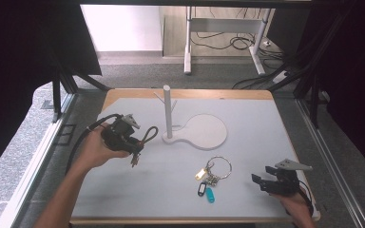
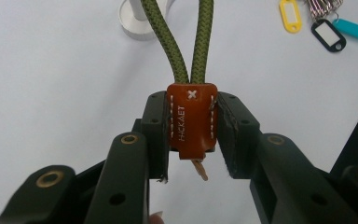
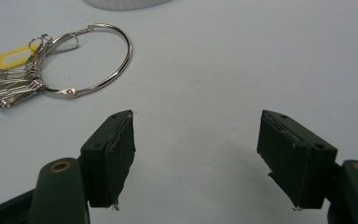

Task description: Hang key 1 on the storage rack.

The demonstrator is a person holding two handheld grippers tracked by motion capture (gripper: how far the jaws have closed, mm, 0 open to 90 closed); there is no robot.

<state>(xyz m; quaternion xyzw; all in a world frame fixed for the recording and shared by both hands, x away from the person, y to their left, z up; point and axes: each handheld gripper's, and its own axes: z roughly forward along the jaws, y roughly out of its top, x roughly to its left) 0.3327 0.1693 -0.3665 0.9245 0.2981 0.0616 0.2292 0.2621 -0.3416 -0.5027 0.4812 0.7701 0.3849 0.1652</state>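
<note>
Left gripper (image 1: 134,151): pinching the brown leather tab (image 2: 192,119) of a green cord loop (image 1: 149,135), held above the table (image 1: 247,114) near the peg stand (image 1: 168,114).
Handling: light, floppy cord; stiff tab is the best hold.
Right gripper (image 3: 196,156): spread, empty.

1. The cord loop (image 2: 186,42) is olive green with a woven pattern.
2. Its leather tab (image 2: 191,119) is reddish brown with white stitching.
3. The key tags (image 2: 307,23) are yellow, black and turquoise.
4. The surface (image 1: 247,161) is pale grey.

Even bright light, soft shadows, dark edges
</note>
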